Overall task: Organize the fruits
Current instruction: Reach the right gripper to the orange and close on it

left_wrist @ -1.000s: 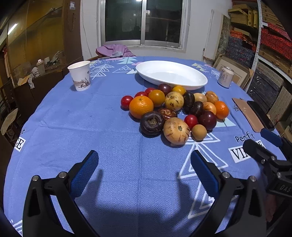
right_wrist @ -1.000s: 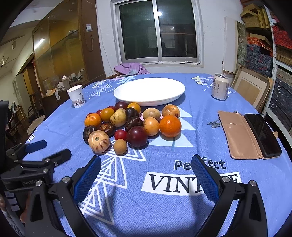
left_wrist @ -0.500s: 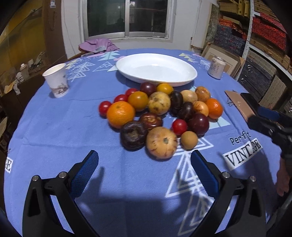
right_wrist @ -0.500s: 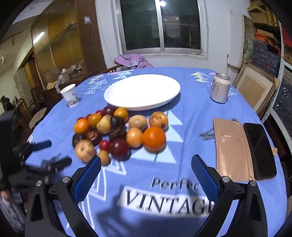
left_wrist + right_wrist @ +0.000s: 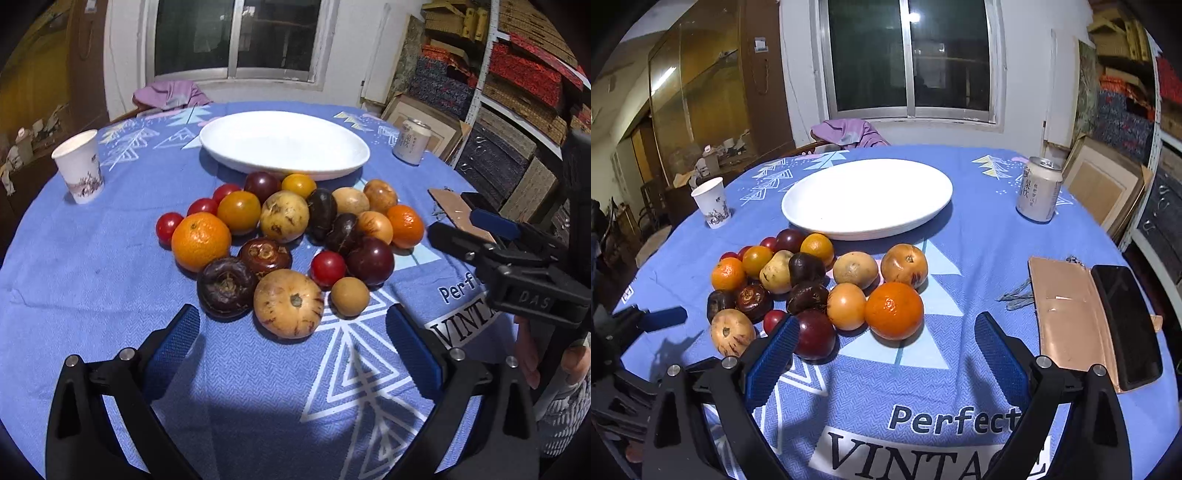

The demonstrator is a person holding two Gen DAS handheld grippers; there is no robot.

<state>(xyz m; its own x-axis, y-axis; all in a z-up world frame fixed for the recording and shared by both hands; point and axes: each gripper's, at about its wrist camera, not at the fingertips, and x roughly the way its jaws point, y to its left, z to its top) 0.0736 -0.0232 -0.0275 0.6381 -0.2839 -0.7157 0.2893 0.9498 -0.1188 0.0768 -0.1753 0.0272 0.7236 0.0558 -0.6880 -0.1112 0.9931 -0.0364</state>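
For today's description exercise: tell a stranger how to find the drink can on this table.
Start at the big white plate in the middle of the blue tablecloth. Look to its right, toward the shelves: the can stands upright there, alone. It is pale metal with dark printed characters, unlike the paper cup on the plate's left.

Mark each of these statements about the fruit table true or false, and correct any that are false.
1. The white plate has no fruit on it. True.
2. The right gripper is shut on an orange. False: its fingers stand apart and hold nothing; the large orange lies on the cloth ahead of them.
3. The paper cup stands upright on the blue tablecloth. True.
4. The drink can lies on its side among the fruit. False: it stands upright, apart from the pile.
5. The left gripper is open and empty. True.
6. The phone rests on the plate. False: it lies on the tan case.
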